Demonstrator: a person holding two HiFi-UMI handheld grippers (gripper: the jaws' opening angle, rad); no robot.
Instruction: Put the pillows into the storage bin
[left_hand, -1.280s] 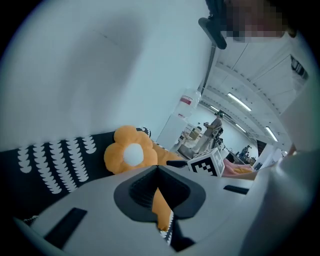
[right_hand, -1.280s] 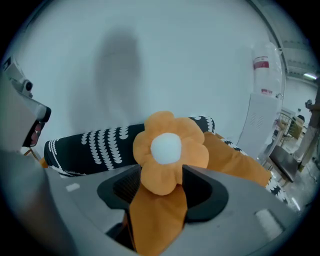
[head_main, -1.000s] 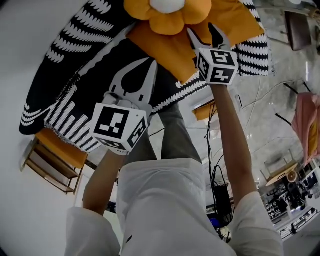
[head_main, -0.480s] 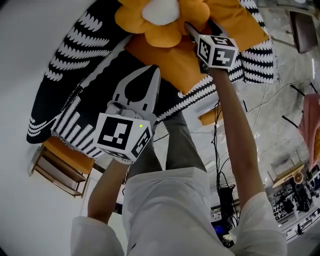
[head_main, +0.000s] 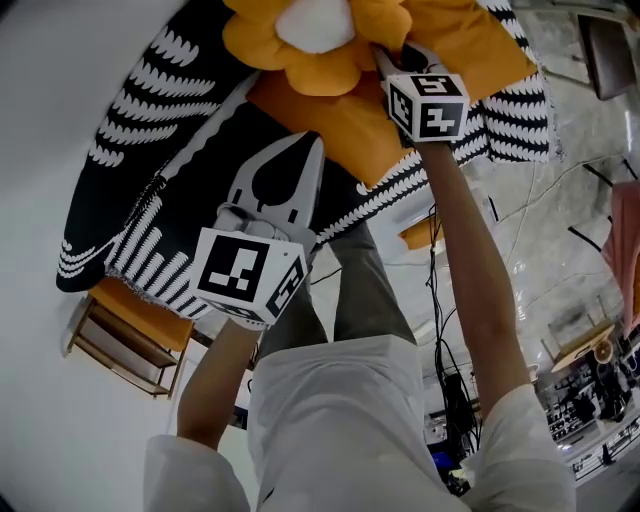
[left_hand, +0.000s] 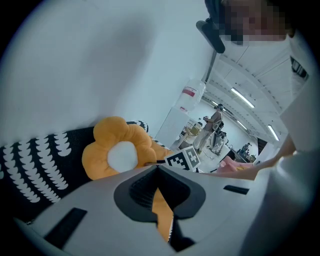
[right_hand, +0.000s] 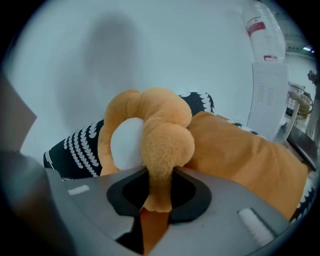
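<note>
the orange flower-shaped plush pillow with a white centre (head_main: 312, 28) is seen lying on a flat orange square cushion (head_main: 345, 110), both spread over a black blanket with white scalloped stripes (head_main: 160, 140). the jaws of the right tool (right_hand: 161, 175) have just been closing and are clamped on one petal at the flower's near right edge, so the pillow's bulk lies ahead and to the left of that tool. the left tool (head_main: 308, 146) is held with its tips together and nothing between them, well apart from the flower, over the blanket. the lift is judged to fall to the right hand. no storage bin is shown in any view.
</note>
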